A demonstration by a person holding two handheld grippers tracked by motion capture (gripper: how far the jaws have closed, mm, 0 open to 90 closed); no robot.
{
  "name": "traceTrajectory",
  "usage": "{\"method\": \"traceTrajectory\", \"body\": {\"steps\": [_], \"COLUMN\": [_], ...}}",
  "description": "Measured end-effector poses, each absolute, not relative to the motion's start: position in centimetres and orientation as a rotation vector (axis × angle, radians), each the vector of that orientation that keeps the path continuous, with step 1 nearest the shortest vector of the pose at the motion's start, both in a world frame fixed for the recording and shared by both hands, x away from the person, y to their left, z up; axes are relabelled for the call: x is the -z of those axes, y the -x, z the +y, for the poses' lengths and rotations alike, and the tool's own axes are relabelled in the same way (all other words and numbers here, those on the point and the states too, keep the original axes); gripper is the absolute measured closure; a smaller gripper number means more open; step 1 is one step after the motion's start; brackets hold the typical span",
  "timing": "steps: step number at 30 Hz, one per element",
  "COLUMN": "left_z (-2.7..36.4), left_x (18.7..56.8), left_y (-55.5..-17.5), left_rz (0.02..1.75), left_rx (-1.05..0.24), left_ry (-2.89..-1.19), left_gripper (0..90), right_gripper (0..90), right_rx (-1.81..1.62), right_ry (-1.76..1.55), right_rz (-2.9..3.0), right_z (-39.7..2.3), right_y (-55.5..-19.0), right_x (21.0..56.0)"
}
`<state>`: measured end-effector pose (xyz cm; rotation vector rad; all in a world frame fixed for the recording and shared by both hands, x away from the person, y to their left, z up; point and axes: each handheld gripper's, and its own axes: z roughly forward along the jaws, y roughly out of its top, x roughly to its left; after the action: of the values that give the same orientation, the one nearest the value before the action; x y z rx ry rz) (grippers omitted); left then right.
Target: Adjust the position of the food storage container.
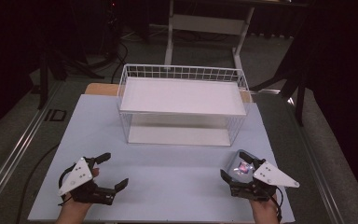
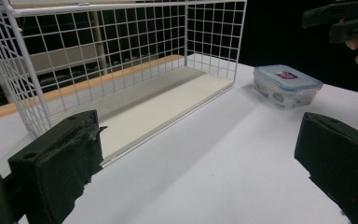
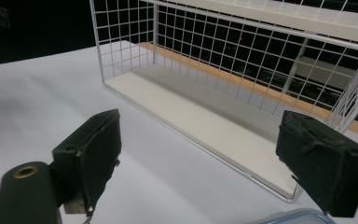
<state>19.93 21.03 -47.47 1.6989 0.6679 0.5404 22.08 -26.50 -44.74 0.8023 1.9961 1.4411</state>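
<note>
— On the pale table [image 1: 168, 186], where does the clear lidded box [image 1: 240, 166] sit?

— Near the front right corner, right at the right gripper [image 1: 235, 168], between its two black jaws in the high view. The right gripper view shows just the box's lid edge [image 3: 289, 217] at the bottom, below and between the jaws.

— Are those jaws pressing on it?

— No. They stand wide apart, and the pads are not on the box.

— And the left gripper [image 1: 115, 171]?

— It is at the front left, well apart from the box, jaws spread wide with nothing between them. Its own view shows the box [image 2: 286, 86] resting flat on the table farther off, just beside the end of the white wire rack [image 2: 121, 70].

— Where is the rack?

— At the back middle of the table, with a white shelf on top [image 1: 182, 95] and one at the bottom.
</note>
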Motion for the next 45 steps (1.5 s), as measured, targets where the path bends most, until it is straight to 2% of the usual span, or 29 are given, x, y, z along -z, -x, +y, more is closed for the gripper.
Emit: {"method": "traceTrajectory", "body": {"steps": [9, 16, 23, 26, 33, 39, 44, 45], "left_z": [20.9, 21.1, 20.9, 20.8, 20.6, 20.6, 20.5, 20.5], "left_x": [47.4, 47.6, 47.8, 47.9, 48.0, 48.0, 48.0, 48.0], "left_y": [-19.8, -20.0, -20.1, -20.1, -20.3, -20.5, -20.7, -20.7], "left_rz": [0.665, 0.680, 0.672, 0.673, 0.660, 0.659, 0.657, 0.657], "left_rx": [-0.530, -0.488, -0.508, -0.507, -0.509, -0.503, -0.497, -0.497], "left_ry": [-1.692, -1.665, -1.691, -1.693, -1.710, -1.709, -1.710, -1.709], "left_gripper": [1.6, 1.6, 1.6, 1.6, 1.6, 1.6, 1.6, 1.6], "right_gripper": [13.0, 12.7, 11.9, 14.5, 35.2, 68.7, 88.6, 89.7], "right_rx": [-1.472, -1.515, -1.496, -1.461, -1.307, -1.193, -1.133, -1.123], "right_ry": [-0.776, -0.779, -0.873, -0.897, -0.951, -0.990, -1.026, -1.040], "right_rz": [2.016, 2.012, 2.035, 2.011, 1.987, 2.036, 2.070, 2.073], "right_z": [-25.8, -25.5, -26.6, -27.6, -29.8, -31.6, -33.2, -33.5], "right_y": [-21.7, -21.9, -23.6, -24.4, -25.5, -25.8, -25.7, -25.6], "right_x": [44.5, 42.9, 42.2, 42.2, 43.4, 45.1, 46.4, 46.6]}}
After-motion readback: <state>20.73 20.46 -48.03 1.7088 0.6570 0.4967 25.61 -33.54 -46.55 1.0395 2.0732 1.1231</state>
